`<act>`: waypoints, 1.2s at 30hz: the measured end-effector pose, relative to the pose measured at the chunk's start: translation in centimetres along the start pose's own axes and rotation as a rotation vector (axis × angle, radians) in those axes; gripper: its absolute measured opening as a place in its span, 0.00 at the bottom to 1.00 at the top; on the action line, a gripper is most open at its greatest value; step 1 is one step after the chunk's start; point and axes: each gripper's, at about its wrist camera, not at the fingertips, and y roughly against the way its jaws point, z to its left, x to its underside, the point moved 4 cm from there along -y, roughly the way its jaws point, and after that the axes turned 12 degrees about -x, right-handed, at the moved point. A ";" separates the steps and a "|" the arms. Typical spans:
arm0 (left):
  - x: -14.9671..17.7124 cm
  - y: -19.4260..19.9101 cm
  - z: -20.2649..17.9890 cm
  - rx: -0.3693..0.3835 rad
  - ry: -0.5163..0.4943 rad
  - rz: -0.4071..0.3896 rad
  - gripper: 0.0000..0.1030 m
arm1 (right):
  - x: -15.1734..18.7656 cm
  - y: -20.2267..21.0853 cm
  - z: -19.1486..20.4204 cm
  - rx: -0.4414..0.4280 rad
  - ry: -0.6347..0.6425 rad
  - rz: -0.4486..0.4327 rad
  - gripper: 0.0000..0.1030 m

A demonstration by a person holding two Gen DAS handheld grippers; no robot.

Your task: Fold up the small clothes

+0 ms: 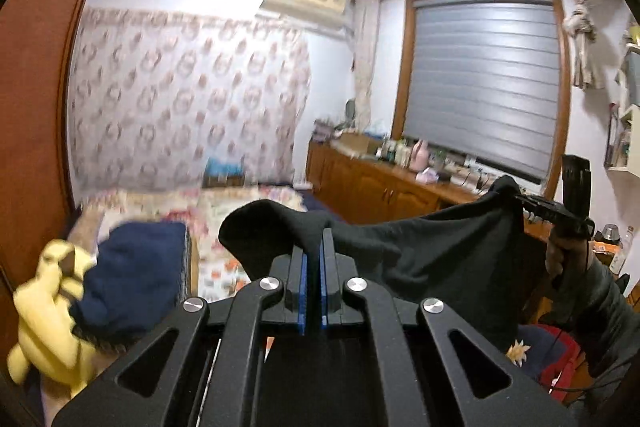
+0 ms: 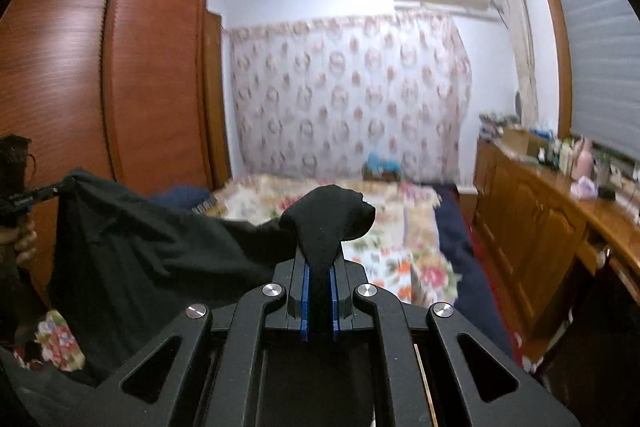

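Note:
A black garment (image 1: 448,259) hangs stretched in the air between my two grippers, above the bed. My left gripper (image 1: 314,247) is shut on one corner of it, the cloth bunched over the fingertips. My right gripper (image 2: 320,259) is shut on the other corner, with a fold of the black garment (image 2: 160,259) pinched between its blue pads. In the left wrist view the right gripper (image 1: 520,199) shows at the right, holding the far corner. In the right wrist view the left gripper (image 2: 60,187) shows at the far left.
A bed with a floral cover (image 2: 384,227) lies below. A dark blue bundle (image 1: 136,275) and a yellow plush toy (image 1: 48,311) lie on it at the left. A wooden wardrobe (image 2: 120,83) stands left, a cluttered wooden sideboard (image 2: 560,211) right under the window.

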 end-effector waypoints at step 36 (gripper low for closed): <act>9.7 -17.4 6.0 -0.212 -0.098 0.361 0.71 | -2.8 -21.0 -5.1 0.084 -0.142 0.379 0.51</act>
